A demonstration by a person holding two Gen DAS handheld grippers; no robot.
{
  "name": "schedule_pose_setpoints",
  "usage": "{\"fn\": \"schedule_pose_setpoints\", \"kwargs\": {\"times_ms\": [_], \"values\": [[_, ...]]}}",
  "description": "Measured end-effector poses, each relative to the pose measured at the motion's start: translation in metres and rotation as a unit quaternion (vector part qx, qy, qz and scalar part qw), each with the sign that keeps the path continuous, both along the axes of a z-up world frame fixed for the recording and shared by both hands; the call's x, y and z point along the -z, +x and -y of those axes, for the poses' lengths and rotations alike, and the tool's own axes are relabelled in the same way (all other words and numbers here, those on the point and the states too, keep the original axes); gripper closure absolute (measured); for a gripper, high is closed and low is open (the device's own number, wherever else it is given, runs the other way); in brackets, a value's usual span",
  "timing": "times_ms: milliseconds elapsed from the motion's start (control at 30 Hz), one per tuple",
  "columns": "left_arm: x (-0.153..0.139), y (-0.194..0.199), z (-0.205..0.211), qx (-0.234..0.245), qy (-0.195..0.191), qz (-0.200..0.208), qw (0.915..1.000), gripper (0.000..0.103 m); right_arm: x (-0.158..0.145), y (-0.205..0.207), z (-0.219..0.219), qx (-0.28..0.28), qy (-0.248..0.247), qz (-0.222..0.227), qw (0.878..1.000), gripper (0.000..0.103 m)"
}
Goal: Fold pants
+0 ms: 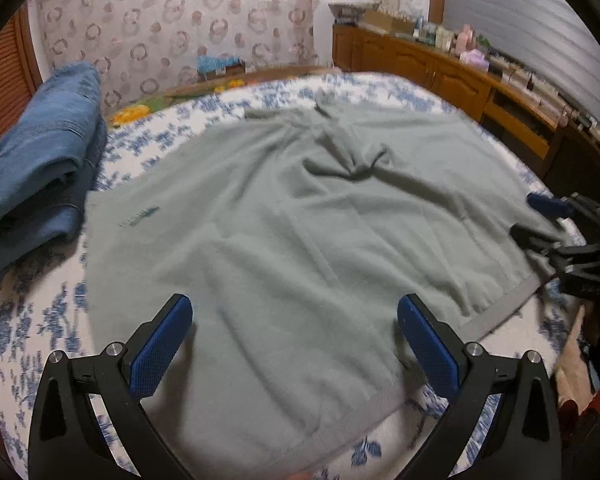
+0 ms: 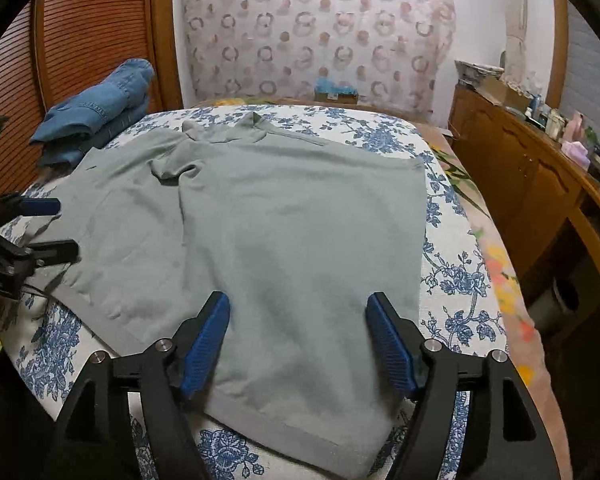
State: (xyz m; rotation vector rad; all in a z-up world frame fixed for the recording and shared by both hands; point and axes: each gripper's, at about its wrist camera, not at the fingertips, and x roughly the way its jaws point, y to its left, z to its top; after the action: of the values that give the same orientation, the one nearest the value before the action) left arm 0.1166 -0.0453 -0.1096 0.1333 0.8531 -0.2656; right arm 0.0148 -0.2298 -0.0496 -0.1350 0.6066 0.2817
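A grey-green garment (image 2: 280,232) lies flat on the bed (image 2: 452,280); left gripper (image 1: 294,344) and right gripper (image 2: 298,340) fingers spread, holding nothing.

Bedroom. Bed (image 2: 452,240) under a white sheet printed with blue flowers. Behind it, a sheer curtain (image 2: 320,32) patterned with pale rings, over a white wall (image 2: 480,20). To the left, slatted wooden doors (image 2: 80,40) in reddish brown. Along the right wall, a low wooden cabinet (image 2: 520,176), its top crowded with bottles and boxes (image 1: 472,48), below a grey ribbed shutter (image 1: 520,12). Soft, even light.
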Motion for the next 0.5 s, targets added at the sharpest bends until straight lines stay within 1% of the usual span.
{"fn": "schedule_pose_setpoints", "kwargs": {"times_ms": [67, 133, 233, 367, 467, 500], "values": [[-0.008, -0.007, -0.007, 0.0, -0.01, 0.009, 0.9999, 0.0, 0.002, -0.001, -0.004, 0.0, -0.001, 0.006, 1.0, 0.025], [-0.016, -0.018, -0.018, 0.001, -0.023, 0.019, 0.9996, 0.0, 0.004, -0.004, -0.005, 0.003, 0.002, 0.013, 1.0, 0.025], [-0.021, -0.034, -0.037, -0.001, -0.034, 0.025, 0.9991, 0.001, 0.006, 0.001, -0.007, 0.004, 0.004, 0.013, 1.0, 0.025], [-0.019, -0.049, -0.061, -0.017, -0.021, 0.025, 0.9993, 0.003, 0.011, 0.013, -0.01, 0.013, 0.008, 0.017, 1.0, 0.025], [-0.014, -0.055, -0.075, -0.029, -0.019, 0.02, 0.9992, 0.004, 0.011, 0.015, -0.012, 0.015, 0.008, 0.017, 1.0, 0.025], [-0.011, -0.057, -0.081, -0.036, -0.02, 0.017, 0.999, 0.007, 0.011, 0.016, -0.012, 0.014, 0.008, 0.018, 1.0, 0.025]]}}
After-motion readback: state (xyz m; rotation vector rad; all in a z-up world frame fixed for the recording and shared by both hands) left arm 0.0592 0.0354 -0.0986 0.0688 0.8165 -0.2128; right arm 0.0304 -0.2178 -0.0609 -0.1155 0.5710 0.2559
